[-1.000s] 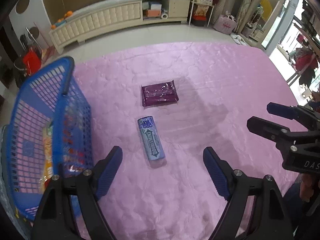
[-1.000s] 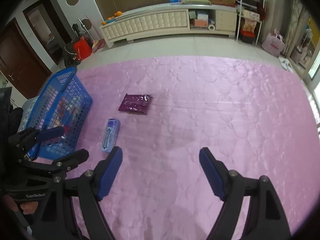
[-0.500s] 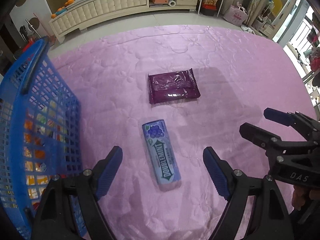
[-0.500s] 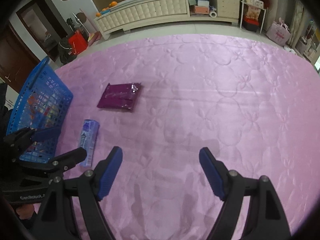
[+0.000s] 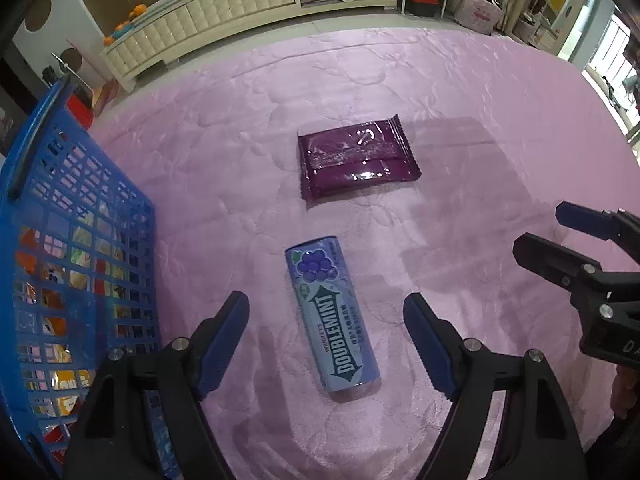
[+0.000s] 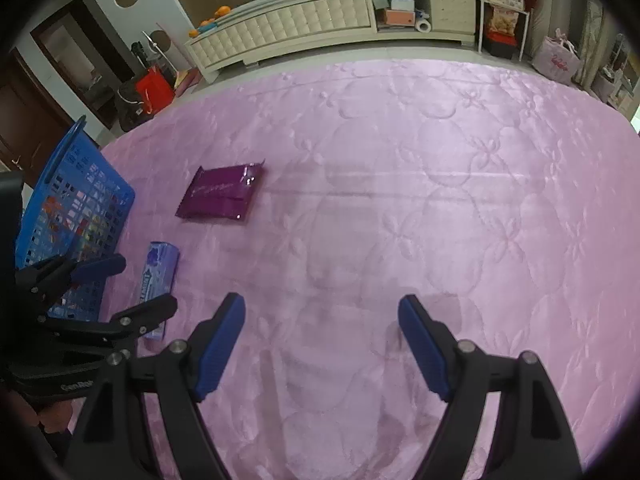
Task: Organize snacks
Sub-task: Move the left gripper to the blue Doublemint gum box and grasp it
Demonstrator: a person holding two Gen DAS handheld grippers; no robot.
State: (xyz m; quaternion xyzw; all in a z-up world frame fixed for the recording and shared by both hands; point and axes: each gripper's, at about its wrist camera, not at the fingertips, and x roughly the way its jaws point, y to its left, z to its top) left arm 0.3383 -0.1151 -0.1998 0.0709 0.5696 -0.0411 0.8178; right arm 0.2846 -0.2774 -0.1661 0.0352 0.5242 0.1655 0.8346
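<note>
On a quilted pink bedspread [image 5: 224,168], I hold my left gripper [image 5: 326,310] pointed steeply down over a blue Doublemint gum pack [image 5: 334,320], which lies flat with its grape-printed end away from me. The pack sits between the two blue-padded fingers [image 5: 228,340], and neither pad touches it; the jaws stand apart with pink cloth showing on both sides of the pack, and they have just been closing a little around it. Beyond the gum, well clear of it, a purple snack wrapper [image 5: 356,162] lies flat on the spread, shiny side up. At my left stands a blue lattice basket [image 5: 76,216], with orange and yellow packets showing through its wall; the gum lies near it but not against it.

My right gripper [image 6: 320,342] hangs over bare pink cloth with its jaws spread wide and nothing between them. From its camera the gum pack [image 6: 158,276] appears at lower left, partly hidden behind the black arm of the left gripper [image 6: 124,284], the purple wrapper [image 6: 222,196] farther up, and the basket [image 6: 80,208] at the left edge. Across the room a long cream cabinet [image 6: 304,26] runs along the wall, with oranges [image 6: 220,12] on top near its left end.
</note>
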